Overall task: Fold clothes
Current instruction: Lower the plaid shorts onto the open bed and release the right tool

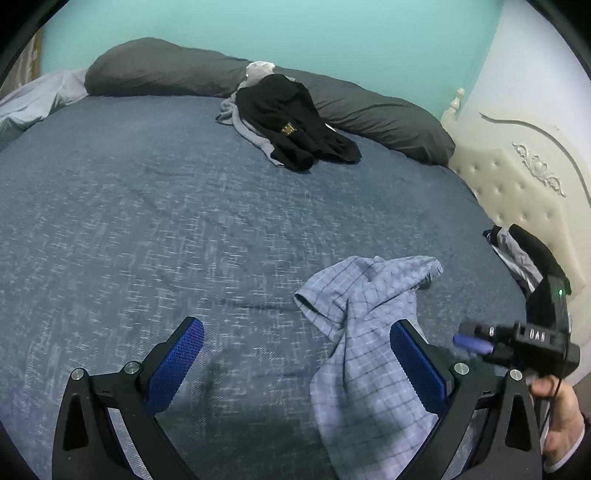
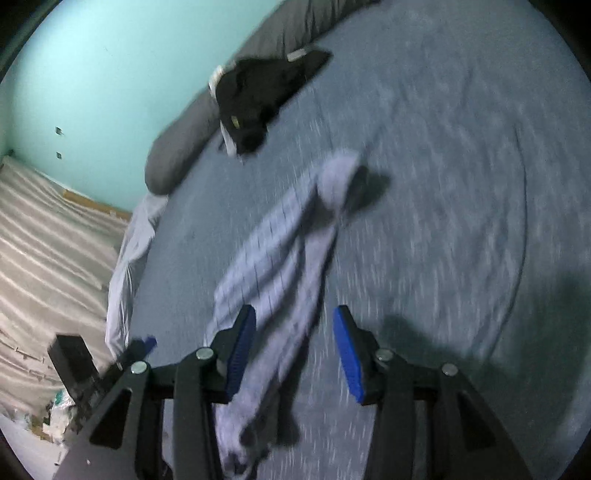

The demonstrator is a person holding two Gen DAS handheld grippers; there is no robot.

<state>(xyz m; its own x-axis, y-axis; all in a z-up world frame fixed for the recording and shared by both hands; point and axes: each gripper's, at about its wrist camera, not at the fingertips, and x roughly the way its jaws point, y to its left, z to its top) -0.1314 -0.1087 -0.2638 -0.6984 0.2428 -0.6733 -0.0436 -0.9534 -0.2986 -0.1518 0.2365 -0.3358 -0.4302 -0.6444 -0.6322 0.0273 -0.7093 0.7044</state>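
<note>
You are looking across a bed (image 1: 147, 206) covered with a blue-grey textured bedspread. At its far edge two dark grey pillows (image 1: 159, 68) lie end to end against a turquoise wall (image 1: 295, 26). On your right stands a cream tufted headboard (image 1: 517, 184) with carved scrollwork and a small finial. A pale sheet (image 1: 33, 98) bunches at the far left corner of the bed, and in the right wrist view it hangs down the bed's side (image 2: 125, 266). Beyond that side you see a floor (image 2: 44, 240) under wrinkled light covering.
</note>
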